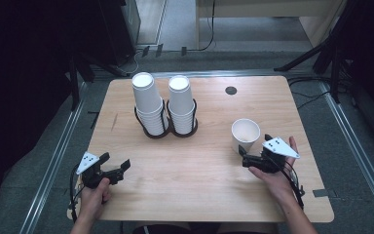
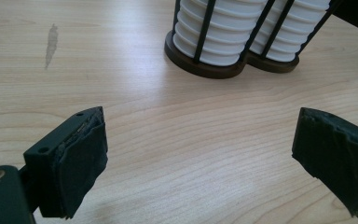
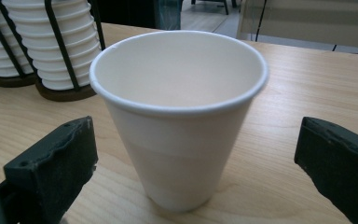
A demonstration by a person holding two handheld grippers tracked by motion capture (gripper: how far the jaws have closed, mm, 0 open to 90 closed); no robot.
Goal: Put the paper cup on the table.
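The white cup (image 3: 177,116) stands upright on the table (image 1: 199,180) between the right gripper's (image 1: 254,155) spread jaws, untouched, while the left gripper (image 1: 114,168) hovers open too.

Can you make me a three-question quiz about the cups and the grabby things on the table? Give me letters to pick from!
1. Where does the single cup stand?
A. inside a holder
B. on the table, just in front of the right gripper
C. beside the left gripper

2. How many cup stacks stand in the black holders?
A. two
B. four
C. one

3. How is the right gripper?
A. shut on the cup
B. open, with the cup between its jaws but untouched
C. lying upside down

Answers:
1 B, the cup stands upright on the table right before that gripper.
2 A, a left stack and a right stack stand side by side.
3 B, the right gripper view shows gaps on both sides of the cup.
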